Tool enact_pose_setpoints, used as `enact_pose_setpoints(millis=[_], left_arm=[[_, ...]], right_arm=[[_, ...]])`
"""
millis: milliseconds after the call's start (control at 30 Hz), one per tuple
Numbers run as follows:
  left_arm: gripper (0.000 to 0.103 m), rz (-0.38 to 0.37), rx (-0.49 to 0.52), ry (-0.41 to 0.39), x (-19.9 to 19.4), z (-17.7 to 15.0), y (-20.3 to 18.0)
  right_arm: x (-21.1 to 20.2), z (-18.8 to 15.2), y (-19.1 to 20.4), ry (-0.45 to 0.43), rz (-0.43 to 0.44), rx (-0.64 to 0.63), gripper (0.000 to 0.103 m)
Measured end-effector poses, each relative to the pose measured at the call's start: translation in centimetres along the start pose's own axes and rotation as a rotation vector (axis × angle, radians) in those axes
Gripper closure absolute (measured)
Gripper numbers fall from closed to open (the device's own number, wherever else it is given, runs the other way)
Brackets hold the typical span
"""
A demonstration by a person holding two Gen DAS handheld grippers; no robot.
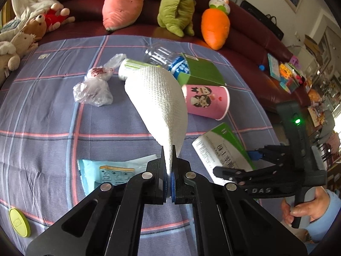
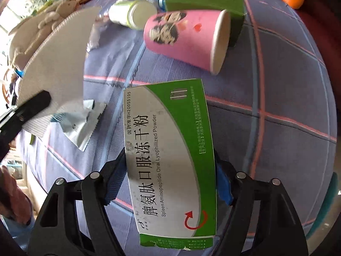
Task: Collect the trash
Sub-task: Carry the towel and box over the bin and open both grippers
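Jaws of the left gripper (image 1: pixel 169 166) are pressed together on the lower edge of a white paper towel (image 1: pixel 157 98), which is held up off the tabletop (image 1: pixel 42 117) and fans out above the litter. Behind it on the checked cloth a crumpled plastic bag (image 1: pixel 93 87), a white-and-green cup (image 1: pixel 130 68), a clear bottle (image 1: pixel 164 57), a green carton (image 1: pixel 200 72) and a pink paper cup (image 1: pixel 205 101) are seen lying, with a blue sachet (image 1: pixel 106 172) just below the jaws. Further right, the right gripper (image 2: pixel 170 181) is spread wide, its jaws set against the two long sides of a green-and-white medicine box (image 2: pixel 168 157), which lies lengthwise between them.
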State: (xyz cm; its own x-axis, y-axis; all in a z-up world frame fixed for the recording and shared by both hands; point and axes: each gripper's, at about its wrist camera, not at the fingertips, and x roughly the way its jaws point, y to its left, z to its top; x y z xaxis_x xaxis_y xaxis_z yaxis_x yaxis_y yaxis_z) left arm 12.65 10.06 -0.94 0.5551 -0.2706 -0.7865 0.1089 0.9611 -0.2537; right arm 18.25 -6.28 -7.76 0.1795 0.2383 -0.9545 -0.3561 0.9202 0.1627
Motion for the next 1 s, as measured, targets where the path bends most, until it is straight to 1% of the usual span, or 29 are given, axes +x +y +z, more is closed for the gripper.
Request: enact_pose_setpoints(millis=[133,267,400,433,600,733,867,1000], left_arm=[[0.1,-0.012,0.036,-0.006,-0.4,0.3,-2.2],[0.1,-0.031,0.099,-0.015,-0.7,1.0,-5.6],[0.1,-0.076,0.193,0.0,0.0,1.3,-11.0],[0.1,-0.089,0.213,0.006,0.3,1.3,-12.2],[0.1,-0.165,0.328,0.057,3.0,0.9,-20.1],[0.1,-0.221,0.428,0.117,6.0,0.0,-26.7],[0.1,-0.273,0.509,0.18,9.2,-1.1,-32.7],[0.1,-0.305,0.576,0.247,12.6,-2.6,-38.1]], right_arm=[[-2.8,-0.8,-1.7,-0.053,0.055,0.049,0.034],[-6.4,-2.5,-4.5,-0.134,0.089,0.109,0.034],[-10.1,-4.3,-9.0,-0.216,0.097,0.193,0.034],[-10.8,-5.4,-10.3,-0.231,0.095,0.216,0.034],[-13.7,-9.3,-17.4,-0.296,0.071,0.356,0.034],[-15.7,-13.6,-24.0,-0.341,0.021,0.488,0.034],[-16.9,-18.4,-29.9,-0.34,-0.043,0.615,0.034],[-16.6,-21.1,-34.2,-0.323,-0.068,0.706,0.034]])
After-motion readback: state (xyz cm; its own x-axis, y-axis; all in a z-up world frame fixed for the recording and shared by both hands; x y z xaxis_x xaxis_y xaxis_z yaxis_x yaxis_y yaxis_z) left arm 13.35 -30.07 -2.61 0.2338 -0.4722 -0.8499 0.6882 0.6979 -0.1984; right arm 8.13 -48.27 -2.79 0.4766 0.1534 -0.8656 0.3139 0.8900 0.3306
